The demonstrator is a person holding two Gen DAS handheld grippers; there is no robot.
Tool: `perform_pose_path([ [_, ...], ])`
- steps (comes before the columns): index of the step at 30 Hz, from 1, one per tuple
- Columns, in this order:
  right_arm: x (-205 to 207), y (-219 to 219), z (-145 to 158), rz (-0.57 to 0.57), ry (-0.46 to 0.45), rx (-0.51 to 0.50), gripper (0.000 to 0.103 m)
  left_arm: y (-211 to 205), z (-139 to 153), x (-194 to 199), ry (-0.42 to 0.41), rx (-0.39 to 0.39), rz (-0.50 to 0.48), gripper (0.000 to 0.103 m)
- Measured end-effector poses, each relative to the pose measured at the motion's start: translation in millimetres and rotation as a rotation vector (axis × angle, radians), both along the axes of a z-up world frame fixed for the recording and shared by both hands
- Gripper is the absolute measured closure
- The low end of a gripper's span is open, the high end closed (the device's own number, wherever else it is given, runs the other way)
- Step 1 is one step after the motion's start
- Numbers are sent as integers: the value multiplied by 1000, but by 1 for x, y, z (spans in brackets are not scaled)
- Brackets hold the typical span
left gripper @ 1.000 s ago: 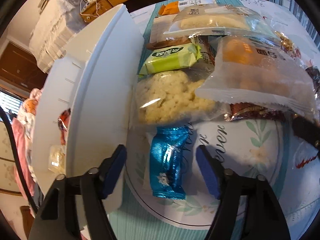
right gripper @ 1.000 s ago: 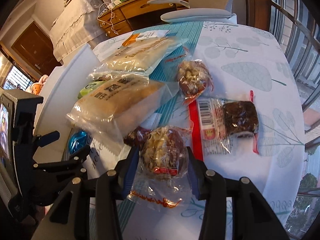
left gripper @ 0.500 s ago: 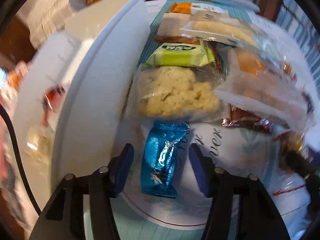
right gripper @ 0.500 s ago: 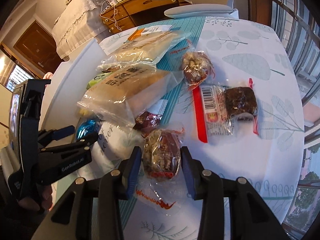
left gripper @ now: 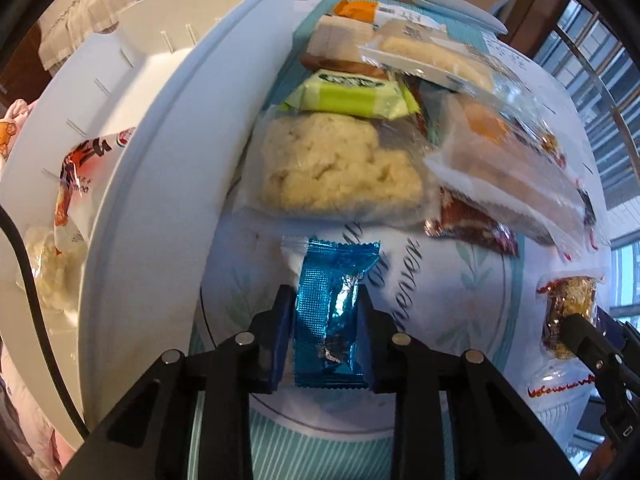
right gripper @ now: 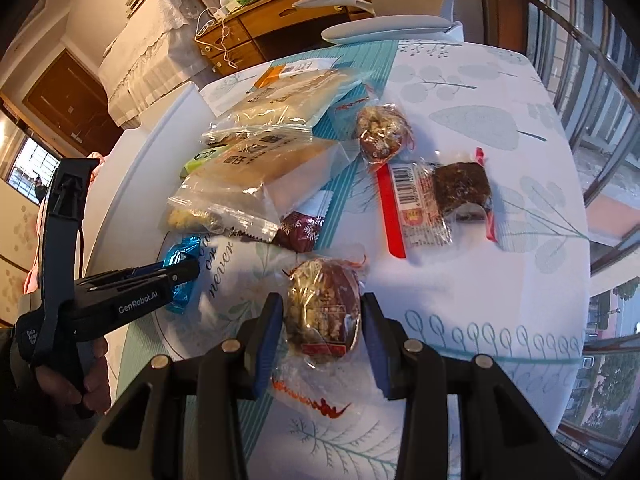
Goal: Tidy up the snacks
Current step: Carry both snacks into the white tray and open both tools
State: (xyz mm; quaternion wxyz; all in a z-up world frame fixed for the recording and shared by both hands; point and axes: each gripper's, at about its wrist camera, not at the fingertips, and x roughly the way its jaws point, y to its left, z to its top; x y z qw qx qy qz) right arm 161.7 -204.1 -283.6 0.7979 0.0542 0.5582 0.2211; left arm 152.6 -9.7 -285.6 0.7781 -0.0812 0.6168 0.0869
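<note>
- Now the left gripper (left gripper: pixel 325 330) is closing on the blue snack (left gripper: pixel 330 312), which lies on the table (left gripper: pixel 460 288) beside the white box (left gripper: pixel 152 184).
- Its shiny wrapper looks light and slippery, so the middle seems best to pinch.
- "never" shows on the tablecloth.
- Next, the right gripper (right gripper: pixel 323 330) sits half open around the nut cake (right gripper: pixel 322 312); whether its pads press, one cannot tell.

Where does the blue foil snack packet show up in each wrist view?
Left wrist: blue foil packet low centre, between the closing left gripper pads.
Right wrist: blue foil packet at left, partly behind that gripper.
Shared landmark: the "never" lettering beside it.
</note>
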Motion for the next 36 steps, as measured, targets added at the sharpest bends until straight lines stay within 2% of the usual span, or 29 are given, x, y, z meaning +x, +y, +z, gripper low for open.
perform_pose_path([
  [5, -9, -5, 1, -29, 17, 8, 63, -12, 10, -16, 7, -27, -59, 76],
  [16, -30, -4, 3, -75, 87, 15, 63, -23, 51, -43, -56, -81, -185, 76],
  [22, -39, 10, 14, -72, 96, -3, 63, -9, 63, -37, -26, -152, -231, 76],
  [29, -44, 38, 29, -60, 109, 25, 63, 8, 92, -39, -27, -176, -305, 76],
  [36, -47, 75, 47, -84, 113, 73, 63, 45, 119, -46, -48, -217, -360, 76],
])
